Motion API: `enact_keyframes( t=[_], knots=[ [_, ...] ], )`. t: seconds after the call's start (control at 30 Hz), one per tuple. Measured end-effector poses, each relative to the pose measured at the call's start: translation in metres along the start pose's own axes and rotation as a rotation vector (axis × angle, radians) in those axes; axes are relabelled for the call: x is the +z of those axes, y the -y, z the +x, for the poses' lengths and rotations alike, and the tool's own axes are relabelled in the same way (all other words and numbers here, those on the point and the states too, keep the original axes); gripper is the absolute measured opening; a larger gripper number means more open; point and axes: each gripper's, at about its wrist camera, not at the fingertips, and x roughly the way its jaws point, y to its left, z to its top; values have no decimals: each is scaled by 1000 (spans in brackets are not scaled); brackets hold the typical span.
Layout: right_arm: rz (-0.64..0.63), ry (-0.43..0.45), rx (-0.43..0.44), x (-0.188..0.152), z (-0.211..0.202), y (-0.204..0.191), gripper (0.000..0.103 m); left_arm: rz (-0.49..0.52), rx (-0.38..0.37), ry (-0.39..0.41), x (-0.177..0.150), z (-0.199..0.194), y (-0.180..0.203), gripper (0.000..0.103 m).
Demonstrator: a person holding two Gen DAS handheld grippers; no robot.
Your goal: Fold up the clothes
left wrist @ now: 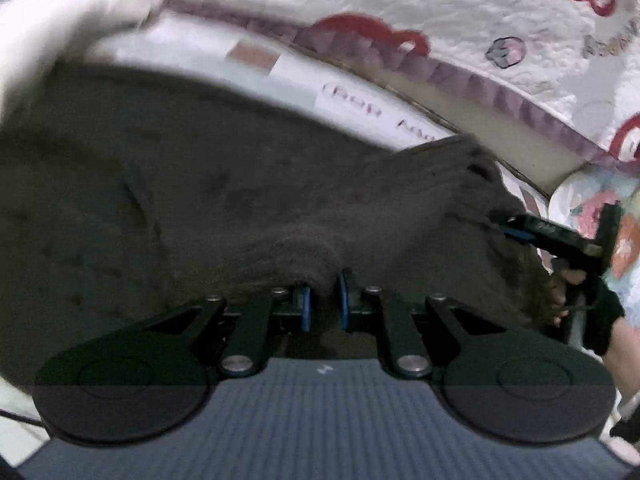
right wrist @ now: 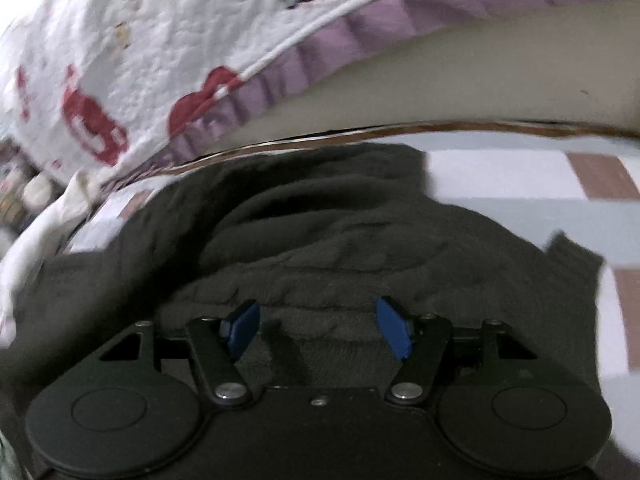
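While the dark knit garment lies bunched across the frame centre on the checked surface, folding is judged incomplete. Left gripper: jaws nearly closed, pinching a fold. Right gripper: jaws wide, holding nothing, above fabric.

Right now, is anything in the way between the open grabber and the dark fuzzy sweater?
Nothing visible. The right gripper hangs open right above the dark knit sweater, with only bare knit between its blue pads. The left gripper already pinches a fold of it. The quilt lies behind, not between.
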Motion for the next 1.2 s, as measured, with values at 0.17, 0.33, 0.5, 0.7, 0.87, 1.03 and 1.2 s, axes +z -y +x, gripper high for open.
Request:
enact_keyframes(
  t=[0.17, 0.33, 0.5, 0.7, 0.87, 1.03, 1.2],
  knots=[
    [128, -41, 12, 11, -31, -5, 71, 94, 42, 74, 11, -5, 11, 12],
    [191, -172, 183, 51, -56, -34, 71, 68, 45, 24, 16, 9, -9, 14],
    [391, -340, 159, 89, -44, -57, 71, 21, 72, -27, 11, 23, -25, 18],
    [278, -548, -134, 137, -7, -121, 69, 20, 65, -32, 13, 26, -31, 21],
    [14, -599, -227, 163, 25, -178, 70, -15, 15, -53, 17, 24, -43, 24],
    [43, -609, -295, 157, 74, -163, 70, -48, -9, -56, 16, 23, -48, 24],
    [236, -543, -287, 141, 96, -127, 70, -60, -17, -61, 16, 28, -51, 24]
  ],
)
